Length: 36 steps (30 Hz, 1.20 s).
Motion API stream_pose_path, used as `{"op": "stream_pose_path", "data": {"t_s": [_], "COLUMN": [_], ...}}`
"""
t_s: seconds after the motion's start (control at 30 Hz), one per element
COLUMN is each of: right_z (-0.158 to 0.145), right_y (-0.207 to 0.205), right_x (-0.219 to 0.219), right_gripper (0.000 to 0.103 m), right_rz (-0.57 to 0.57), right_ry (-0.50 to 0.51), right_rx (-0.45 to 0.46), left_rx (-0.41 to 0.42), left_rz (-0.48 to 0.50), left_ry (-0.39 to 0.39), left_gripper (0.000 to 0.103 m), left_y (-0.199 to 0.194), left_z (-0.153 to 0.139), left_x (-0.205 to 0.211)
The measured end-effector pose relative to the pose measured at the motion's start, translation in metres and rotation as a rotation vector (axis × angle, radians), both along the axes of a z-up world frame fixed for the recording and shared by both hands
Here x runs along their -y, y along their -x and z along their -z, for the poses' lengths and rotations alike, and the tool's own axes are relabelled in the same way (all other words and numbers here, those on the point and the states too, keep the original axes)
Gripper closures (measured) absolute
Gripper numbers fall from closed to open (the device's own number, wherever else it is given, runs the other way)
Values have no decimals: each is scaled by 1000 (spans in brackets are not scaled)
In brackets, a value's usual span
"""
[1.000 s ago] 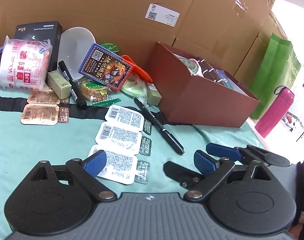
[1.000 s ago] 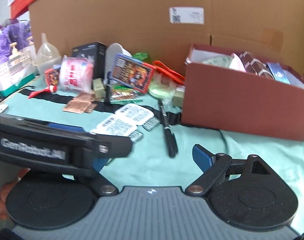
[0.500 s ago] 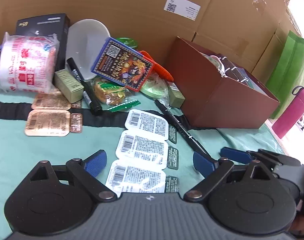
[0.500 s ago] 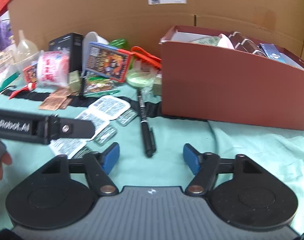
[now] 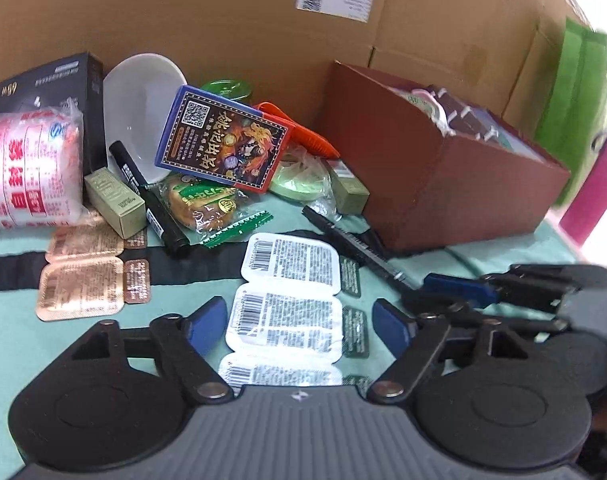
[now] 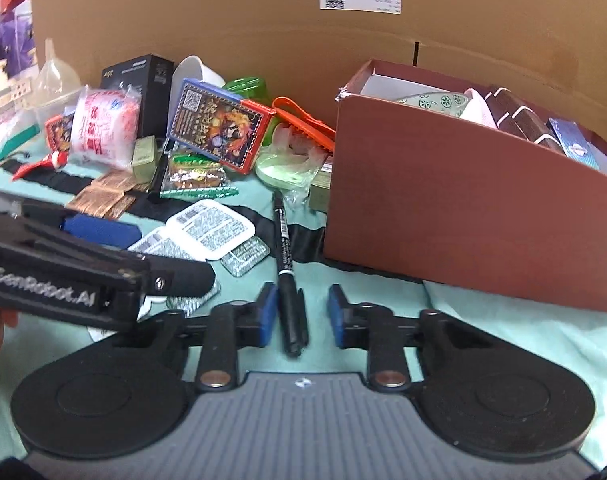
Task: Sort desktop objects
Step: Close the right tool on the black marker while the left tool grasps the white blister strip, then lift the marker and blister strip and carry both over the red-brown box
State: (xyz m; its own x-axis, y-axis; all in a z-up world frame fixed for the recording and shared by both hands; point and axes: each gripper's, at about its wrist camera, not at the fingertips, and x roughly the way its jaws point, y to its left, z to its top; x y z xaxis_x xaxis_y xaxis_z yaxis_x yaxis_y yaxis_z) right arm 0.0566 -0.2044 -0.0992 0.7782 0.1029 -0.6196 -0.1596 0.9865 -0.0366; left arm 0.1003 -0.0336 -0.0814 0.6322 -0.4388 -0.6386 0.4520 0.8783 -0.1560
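The right gripper (image 6: 299,316) was found set low over the teal cloth (image 6: 503,336), its blue-padded jaws at a narrow spread with a gap left on either side of the slim black marker pen (image 6: 288,276) lying between them. No contact between pads and pen could be confirmed. The pen's long axis was observed to run from the 6 o'clock position, at the jaws, toward 12 o'clock, its far tip pointing at the clutter; the axis lay nearly in line with the fingers, so closure would be made across the barrel. The open reddish-brown cardboard box (image 6: 463,200), judged the likely destination, stood at 2 o'clock from this gripper, just beside the pen's far half.

The left gripper (image 5: 299,320) was held wide apart and empty over the strip of white foil-lidded portion cups (image 5: 287,312), well apart from the pen at its 2 o'clock. The right gripper was therefore judged much the nearer.

Compared with half a second earlier, the right jaws had been narrowed and brought forward, so that the pen's near end, previously ahead of the pads, now lay between them. The left gripper had been advanced slightly over the cups; its spread was unchanged.
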Motion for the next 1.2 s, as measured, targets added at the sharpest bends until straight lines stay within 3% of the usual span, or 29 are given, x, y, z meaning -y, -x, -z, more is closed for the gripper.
{"op": "stream_pose_path", "data": {"t_s": [0.1,0.33,0.5,0.97,1.03,1.2], "right_z": [-1,-4,-4,-4,-6,-12], "right_y": [7,28,21,0,1,16], "right_x": [7,20,18,8,9,10], "right_gripper": [90,89,87,88,96,97], "right_rz": [18,24,34,-20,-13,-3], "right_ry": [4,-13,-24,-6,-12,-39], "right_rx": [-16,-45,-48,-44,-53,-39], "left_rx": [22,91,84,35,7,-46], "left_rz": [30,69,98,70,59,39], "left_ry": [-48,-138,-127,-66,-29,58], "left_gripper": [23,23,41,45,45,46], "left_y": [6,13,15,14,13,15], "left_z": [0,7,4,-1,-2,-9], "left_x": [5,19,19,12,6,-6]}}
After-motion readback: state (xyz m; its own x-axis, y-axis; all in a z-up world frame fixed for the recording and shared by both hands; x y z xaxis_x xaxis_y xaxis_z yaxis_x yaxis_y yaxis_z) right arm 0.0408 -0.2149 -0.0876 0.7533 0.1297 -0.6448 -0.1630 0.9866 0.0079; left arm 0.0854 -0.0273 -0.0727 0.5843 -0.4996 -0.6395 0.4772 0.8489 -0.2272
